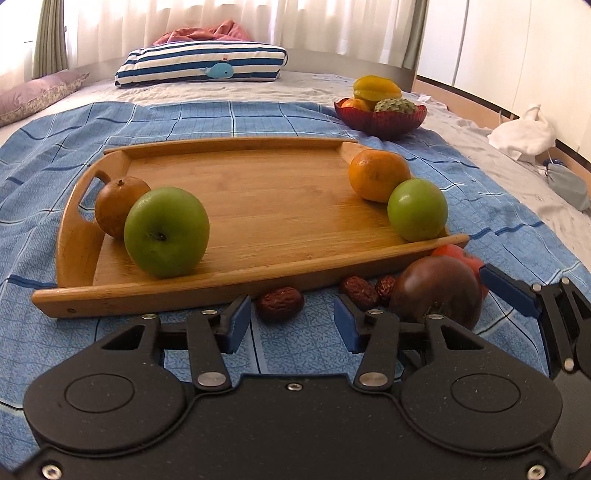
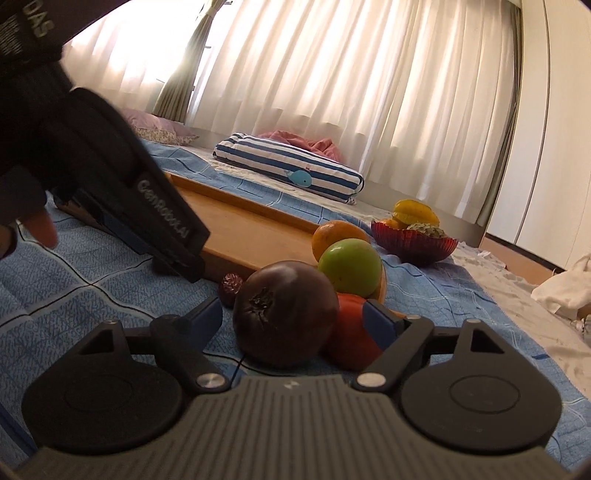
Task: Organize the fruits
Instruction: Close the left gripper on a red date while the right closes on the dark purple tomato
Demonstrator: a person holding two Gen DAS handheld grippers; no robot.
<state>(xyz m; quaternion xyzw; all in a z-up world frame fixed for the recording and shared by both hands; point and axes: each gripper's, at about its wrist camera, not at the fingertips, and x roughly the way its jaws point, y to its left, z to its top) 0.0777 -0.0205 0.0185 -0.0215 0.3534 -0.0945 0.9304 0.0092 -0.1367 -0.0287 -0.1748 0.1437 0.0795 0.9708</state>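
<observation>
The left gripper (image 2: 122,229) body reads "GenRobot.AI" — glove (image 2: 26,33) above shows "DAS".

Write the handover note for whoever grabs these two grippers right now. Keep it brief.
Left gripper: open, empty, low over the blue cloth, a dried date just ahead of it.
Right gripper: open, straddling the dark tomato; whether the pads touch it I cannot tell.
On the wooden tray: large green apple, brown fruit, orange, small green fruit.
Off the tray, at its near right corner: dark tomato, red fruit, several dates.
Red bowl of fruit sits beyond the tray.
Left: probably the loose fruit.
</observation>
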